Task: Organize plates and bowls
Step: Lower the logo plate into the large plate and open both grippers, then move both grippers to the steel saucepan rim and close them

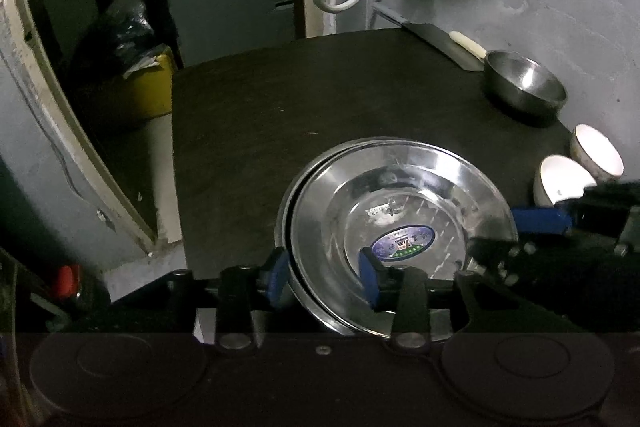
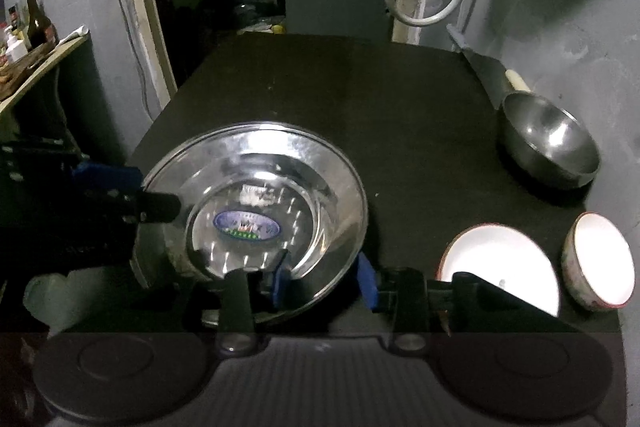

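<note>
Left wrist view: the left gripper [image 1: 326,281] sits at the bottom centre, its blue fingers apart and straddling the near rim of a steel plate [image 1: 404,215], one finger outside the rim and one inside. The plate lies on a dark table [image 1: 280,115] with a second plate's edge showing under its left side. The right gripper [image 1: 516,227] reaches in from the right edge over the plate's right rim. A steel bowl [image 1: 524,87] stands at the upper right, and two white bowls [image 1: 564,181] sit at the right edge.

Right wrist view: the right gripper [image 2: 324,281] is at the bottom centre, jaws apart around the plate's [image 2: 256,203] lower right rim. The left gripper [image 2: 132,193] enters from the left. White bowls [image 2: 500,263] sit at the lower right, and the steel bowl [image 2: 550,143] at the right.
</note>
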`<state>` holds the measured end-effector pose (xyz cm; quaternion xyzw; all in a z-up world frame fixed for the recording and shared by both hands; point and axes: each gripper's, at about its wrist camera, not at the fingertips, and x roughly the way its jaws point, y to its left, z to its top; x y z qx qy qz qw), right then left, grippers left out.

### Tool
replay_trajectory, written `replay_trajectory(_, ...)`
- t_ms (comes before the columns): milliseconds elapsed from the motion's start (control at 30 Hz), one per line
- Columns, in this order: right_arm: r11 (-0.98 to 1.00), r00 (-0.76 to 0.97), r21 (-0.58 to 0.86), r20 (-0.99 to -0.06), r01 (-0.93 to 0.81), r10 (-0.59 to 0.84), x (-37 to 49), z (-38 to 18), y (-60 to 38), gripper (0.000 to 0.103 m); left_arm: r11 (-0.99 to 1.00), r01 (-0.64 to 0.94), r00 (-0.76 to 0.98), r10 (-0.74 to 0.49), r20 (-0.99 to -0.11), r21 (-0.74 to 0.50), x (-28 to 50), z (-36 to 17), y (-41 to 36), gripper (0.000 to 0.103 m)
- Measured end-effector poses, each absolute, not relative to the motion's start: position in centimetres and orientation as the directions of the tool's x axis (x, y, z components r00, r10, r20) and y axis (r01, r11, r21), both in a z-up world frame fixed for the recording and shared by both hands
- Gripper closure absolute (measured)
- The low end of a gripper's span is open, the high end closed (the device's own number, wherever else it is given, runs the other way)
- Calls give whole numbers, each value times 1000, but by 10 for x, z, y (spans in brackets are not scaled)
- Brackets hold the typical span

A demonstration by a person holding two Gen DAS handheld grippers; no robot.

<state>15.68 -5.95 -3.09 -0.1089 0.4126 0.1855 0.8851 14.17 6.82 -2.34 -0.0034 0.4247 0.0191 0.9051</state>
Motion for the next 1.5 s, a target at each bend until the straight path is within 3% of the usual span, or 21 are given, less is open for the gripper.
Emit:
replay_trajectory(33, 908, 592, -38, -769, -417, 240, 155, -32, -59, 55, 999, -49, 641, 35, -767, 4, 140, -22, 70, 49)
replay_trajectory(100, 910, 596, -31, -765, -414, 245, 151, -31, -60, 43, 997, -74, 652, 42, -757, -8, 135, -17, 74, 31)
replay_trajectory(267, 913, 608, 13, -742, -409, 283, 129, -22, -72, 18, 987, -144, 683, 46, -729, -73, 116, -4, 86, 3)
replay_trajectory(333, 910, 603, 64, -729, -409, 323, 112, -15, -83, 6, 978, -176, 696, 41, -717, -115, 105, -1, 90, 1)
replay_trajectory(400, 906, 601, 105, -716, -409, 355, 92, -10, -96, 0, 971, -189, 693, 28, -720, -144, 94, -1, 91, 1)
replay_trajectory(667, 929, 590, 115, -743, -352, 315, 50, -9, -137, 0, 966, -166, 700, -26, -714, -198, 68, -7, 64, 1)
replay_trajectory(833, 960, 626, 131, -734, -249, 263, 46, -10, -162, 0, 987, -74, 702, -51, -710, -144, 79, -7, 38, 1)
replay_trajectory(1233, 981, 641, 126, -743, -149, 193, 46, -23, -191, 0, 997, -18, 699, -37, -715, -69, 117, -8, 18, 1)
replay_trajectory(1500, 990, 767, 108, -626, -94, 141, 86, 0, -214, 0, 993, 108, 747, -108, -657, -41, 180, 13, -1, 1)
